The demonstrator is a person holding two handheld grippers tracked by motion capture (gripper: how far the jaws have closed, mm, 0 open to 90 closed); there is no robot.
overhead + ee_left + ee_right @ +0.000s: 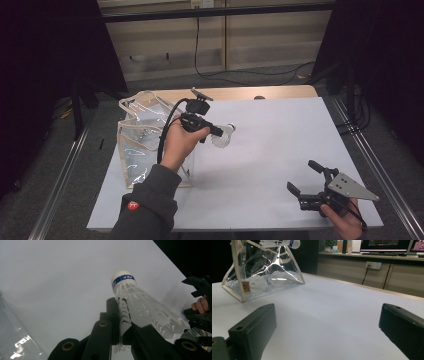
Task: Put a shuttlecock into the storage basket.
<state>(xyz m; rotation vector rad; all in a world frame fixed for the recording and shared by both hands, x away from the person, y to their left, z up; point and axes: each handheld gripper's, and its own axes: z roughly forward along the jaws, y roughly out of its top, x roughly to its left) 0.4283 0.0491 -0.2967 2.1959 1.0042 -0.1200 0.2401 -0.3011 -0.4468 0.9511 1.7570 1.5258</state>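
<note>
A white shuttlecock [223, 135] with a blue band hangs above the white table, pinched at its feather skirt by my left gripper [214, 131]. In the left gripper view the shuttlecock [140, 307] stands between the closed jaws of that gripper [122, 332], cork end pointing away. A clear plastic bag [145, 140] with beige trim stands at the table's left, just beside the left hand. In the right gripper view the bag [265, 272] holds two shuttlecocks [258, 282]. My right gripper [303, 178] rests open near the front right corner, nothing between its jaws.
The white table sheet [280, 145] spreads between both hands. Metal rails [372, 165] run along the table's sides. Cabinets [387, 272] with a wall socket and monitors stand beyond the far edge.
</note>
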